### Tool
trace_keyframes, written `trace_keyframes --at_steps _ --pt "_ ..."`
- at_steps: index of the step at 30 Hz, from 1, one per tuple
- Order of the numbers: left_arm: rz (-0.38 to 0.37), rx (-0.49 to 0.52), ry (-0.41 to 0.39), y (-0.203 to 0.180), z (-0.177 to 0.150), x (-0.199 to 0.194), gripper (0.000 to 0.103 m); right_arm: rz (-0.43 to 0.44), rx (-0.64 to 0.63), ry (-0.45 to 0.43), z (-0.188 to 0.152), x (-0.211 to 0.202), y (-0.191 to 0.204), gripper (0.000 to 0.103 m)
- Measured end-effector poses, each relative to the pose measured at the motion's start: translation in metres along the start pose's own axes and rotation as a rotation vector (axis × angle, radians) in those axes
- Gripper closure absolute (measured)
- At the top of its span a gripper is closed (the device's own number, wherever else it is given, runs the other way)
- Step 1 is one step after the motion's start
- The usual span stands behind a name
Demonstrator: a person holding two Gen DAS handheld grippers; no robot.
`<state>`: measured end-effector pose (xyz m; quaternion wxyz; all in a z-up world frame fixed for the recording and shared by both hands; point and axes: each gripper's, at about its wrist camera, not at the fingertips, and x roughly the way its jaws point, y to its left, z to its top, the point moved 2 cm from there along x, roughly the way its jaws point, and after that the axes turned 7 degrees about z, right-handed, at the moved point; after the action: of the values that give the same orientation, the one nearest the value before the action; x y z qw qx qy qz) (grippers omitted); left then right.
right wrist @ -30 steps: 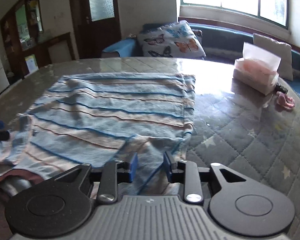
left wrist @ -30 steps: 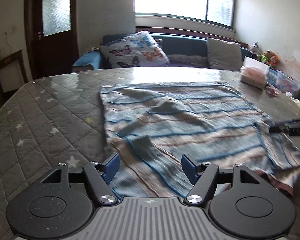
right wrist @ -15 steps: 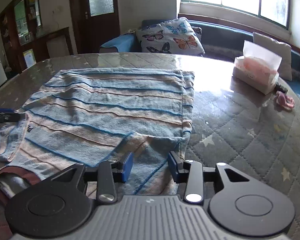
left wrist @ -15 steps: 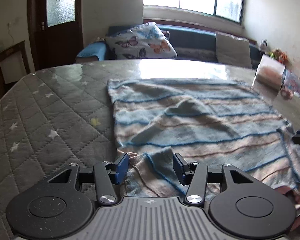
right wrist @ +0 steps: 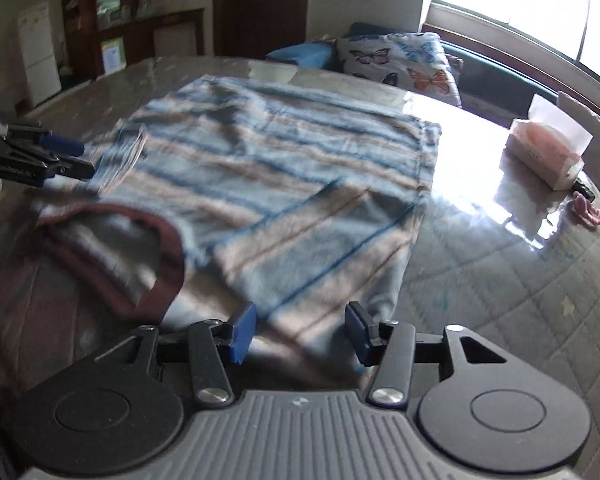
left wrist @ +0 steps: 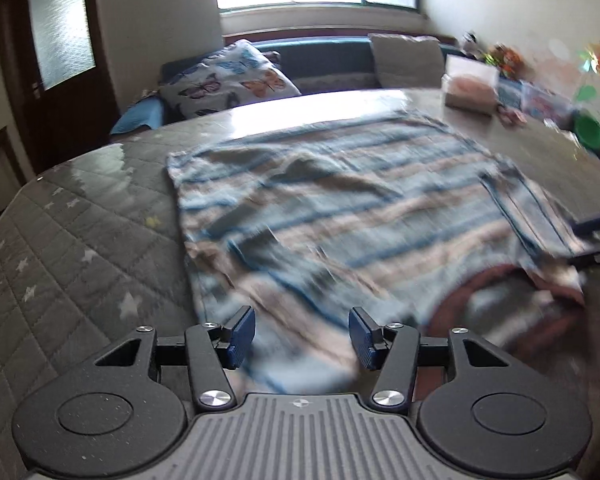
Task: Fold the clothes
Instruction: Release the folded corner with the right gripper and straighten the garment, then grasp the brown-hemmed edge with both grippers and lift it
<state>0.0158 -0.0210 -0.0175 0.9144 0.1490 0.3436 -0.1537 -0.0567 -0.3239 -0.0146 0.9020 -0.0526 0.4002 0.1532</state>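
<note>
A blue, beige and white striped garment [left wrist: 340, 208] lies spread flat on the quilted table cover [left wrist: 60, 248]. Its maroon neckband [left wrist: 496, 276] curls at the near right edge. My left gripper [left wrist: 302, 336] is open over the garment's near left edge, which lies between its fingers, ungripped. In the right wrist view the garment [right wrist: 280, 168] fills the middle, with the neckband [right wrist: 164, 264] at the near left. My right gripper [right wrist: 300, 332] is open over the near edge. The left gripper [right wrist: 56, 160] pokes in from the left by a folded sleeve.
A tissue box [right wrist: 548, 152] and a small pink object [right wrist: 588, 212] sit on the table to the right. A green bowl [left wrist: 590, 130] and toys stand at the far right edge. Behind the table is a sofa with a butterfly pillow [left wrist: 232, 76].
Both grippers' jaws have spread wider than half a second ago. Both cameras have swung, with motion blur, and the maroon neckband is now in plain view.
</note>
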Motion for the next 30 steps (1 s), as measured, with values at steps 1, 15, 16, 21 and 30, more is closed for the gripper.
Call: trace_keyframes --at_steps 1,15,16,21,30 --pt "0.001 0.011 0.003 -0.002 -0.005 -0.003 0.047 -0.001 -0.006 -0.002 -0.002 -0.002 0.001 0.052" --pt "0.020 0.153 -0.026 -0.010 -0.024 -0.036 0.045 0.082 -0.070 -0.037 0.016 0.006 0.031 0.051" --pt "0.021 0.173 -0.028 -0.011 -0.026 -0.036 0.045 0.093 -0.088 -0.023 0.016 0.009 0.035 0.051" --pt "0.028 0.273 -0.035 -0.015 -0.034 -0.040 0.043 0.119 -0.145 -0.005 0.012 -0.001 0.041 0.051" --pt "0.028 0.414 -0.070 -0.019 -0.035 -0.033 0.043 0.049 -0.217 0.053 0.002 -0.013 0.020 0.047"
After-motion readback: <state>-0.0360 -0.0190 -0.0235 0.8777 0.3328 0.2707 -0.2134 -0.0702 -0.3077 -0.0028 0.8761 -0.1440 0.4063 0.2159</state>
